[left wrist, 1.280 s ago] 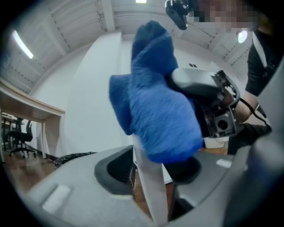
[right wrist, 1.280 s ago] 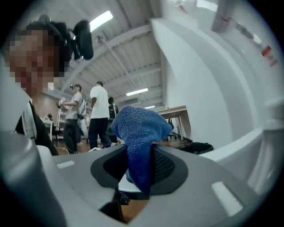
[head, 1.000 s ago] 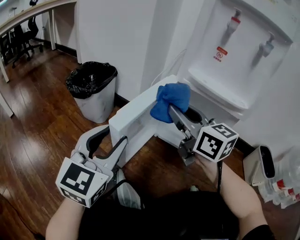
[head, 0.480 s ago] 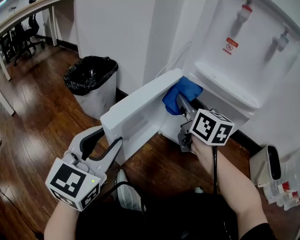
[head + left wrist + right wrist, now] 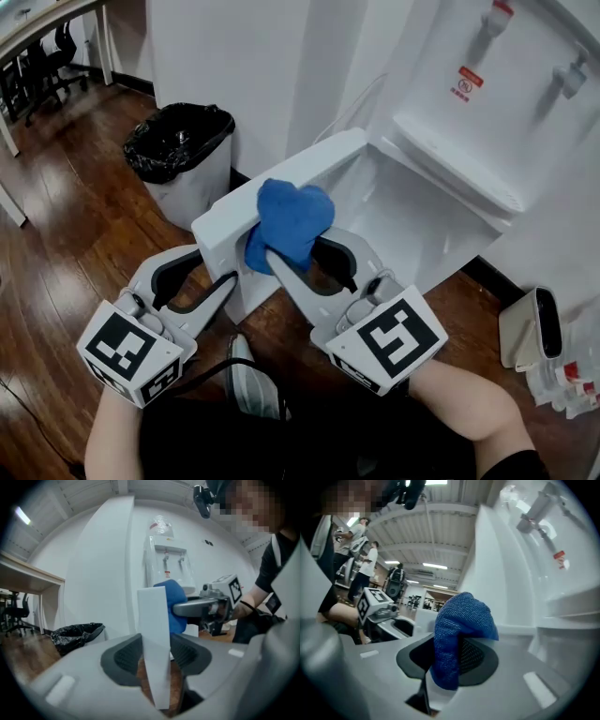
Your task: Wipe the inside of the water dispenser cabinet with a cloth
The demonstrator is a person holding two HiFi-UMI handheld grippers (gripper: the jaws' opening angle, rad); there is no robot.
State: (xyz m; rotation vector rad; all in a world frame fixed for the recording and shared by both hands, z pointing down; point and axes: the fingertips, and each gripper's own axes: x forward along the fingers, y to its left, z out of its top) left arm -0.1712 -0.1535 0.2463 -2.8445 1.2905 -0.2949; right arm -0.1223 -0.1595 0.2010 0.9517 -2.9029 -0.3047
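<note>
Black-bagged trash bin (image 5: 178, 155) sits beyond the left fingers, off to their left, well clear. The open cabinet (image 5: 403, 220) of the water dispenser (image 5: 478, 103) lies past the right fingertips, with nothing blocking it. Left gripper (image 5: 217, 274): jaws narrow, pads clamped on both faces of the cabinet door (image 5: 281, 183) at its free edge. Right gripper (image 5: 298, 248): jaws pinching the blue cloth (image 5: 291, 220), which bunches above the tips. Cloth is outside the cabinet, just beside the door's edge; contact unclear.
</note>
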